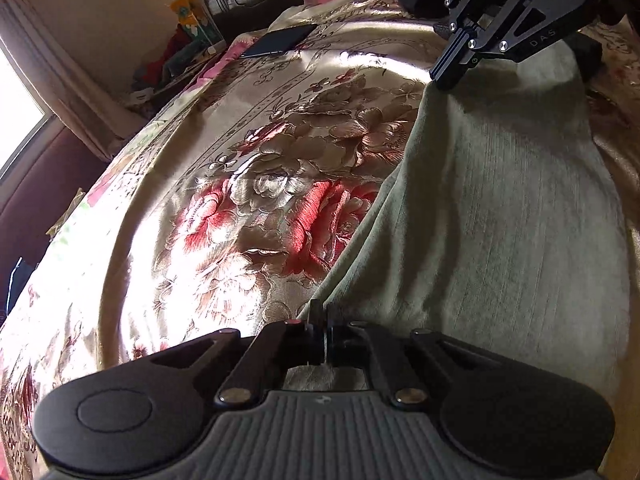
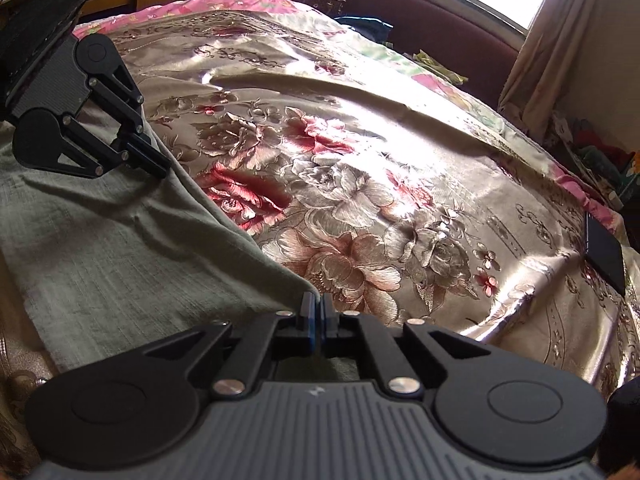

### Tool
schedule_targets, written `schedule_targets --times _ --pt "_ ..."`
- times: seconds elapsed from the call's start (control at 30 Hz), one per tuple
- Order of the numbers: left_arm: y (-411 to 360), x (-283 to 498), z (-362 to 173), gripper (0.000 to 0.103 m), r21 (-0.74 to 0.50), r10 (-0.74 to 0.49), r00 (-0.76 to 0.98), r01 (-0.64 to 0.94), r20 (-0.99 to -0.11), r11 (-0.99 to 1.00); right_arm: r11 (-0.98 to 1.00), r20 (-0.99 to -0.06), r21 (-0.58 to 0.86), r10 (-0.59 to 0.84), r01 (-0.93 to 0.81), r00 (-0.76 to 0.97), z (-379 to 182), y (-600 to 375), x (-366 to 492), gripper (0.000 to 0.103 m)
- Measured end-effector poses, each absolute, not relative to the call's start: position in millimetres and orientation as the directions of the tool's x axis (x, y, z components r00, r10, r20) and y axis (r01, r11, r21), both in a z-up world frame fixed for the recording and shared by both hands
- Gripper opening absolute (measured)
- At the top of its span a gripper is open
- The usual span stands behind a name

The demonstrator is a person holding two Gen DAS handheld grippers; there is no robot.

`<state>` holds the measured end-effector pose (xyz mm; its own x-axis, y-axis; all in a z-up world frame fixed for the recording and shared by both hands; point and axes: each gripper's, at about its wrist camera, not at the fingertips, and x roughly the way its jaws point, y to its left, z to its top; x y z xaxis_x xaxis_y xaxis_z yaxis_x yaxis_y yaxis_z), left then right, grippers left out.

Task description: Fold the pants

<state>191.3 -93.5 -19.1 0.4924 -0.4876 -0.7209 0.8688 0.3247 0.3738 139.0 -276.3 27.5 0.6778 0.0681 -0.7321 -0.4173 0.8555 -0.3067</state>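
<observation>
I have both grippers on the grey-green ribbed fabric pants (image 1: 500, 208), which lie spread flat on the bed over a shiny gold satin bedspread with embroidered red and beige flowers (image 1: 256, 184).

From the left wrist camera, my left gripper (image 1: 322, 312) sits at the near corner of the pants, its jaws clenched with the cloth edge running right up between the tips, so I read it as pinching that corner. The rest of the garment stretches away ahead and to the right of these jaws. At the far end of the same edge, my right gripper (image 1: 448, 76) points down onto the pants with its jaws pressed together on the fabric.

From the right wrist camera, the right gripper's jaws are clamped tight at the pants' corner, blue pads meeting with the hem just at their tips. The pants spread to the left of these jaws; the bare bedspread fills everything ahead and to the right. The left gripper shows at the upper left, tips shut on the opposite corner of the same edge, where the cloth puckers a little.

A flat black rectangular device (image 2: 606, 252) lies on the bedspread well off to the right of the right jaws, near the bed's edge.
</observation>
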Motion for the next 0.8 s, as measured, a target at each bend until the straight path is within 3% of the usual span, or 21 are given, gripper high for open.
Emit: schedule_targets --times 0.3,0.5,0.7,0.8 --pt "-83.4 201.3 -18.4 0.023 0.348 -0.497 0.523 0.845 -0.693 0.405 0.886 -0.767 -0.317 -0.031 -0.338 0.641 -25.7 -276.2 163.1 0.003" --pt "-60.8 184.8 -9.9 0.027 0.34 -0.515 0.525 0.845 -0.677 0.414 0.894 -0.696 -0.337 -0.026 -0.295 0.717 -0.9 -271.9 148.5 0.008" --pt "-57.6 192.0 -21.0 0.028 0.338 -0.479 0.517 0.846 -0.709 0.412 0.852 -0.683 -0.209 0.224 -0.481 0.695 15.3 -225.0 154.6 0.008" --pt "-55.7 196.9 -20.0 0.035 0.344 -0.477 0.521 0.844 -0.708 0.413 0.815 -0.722 -0.135 0.308 -0.563 0.619 -2.3 -195.2 179.2 0.008"
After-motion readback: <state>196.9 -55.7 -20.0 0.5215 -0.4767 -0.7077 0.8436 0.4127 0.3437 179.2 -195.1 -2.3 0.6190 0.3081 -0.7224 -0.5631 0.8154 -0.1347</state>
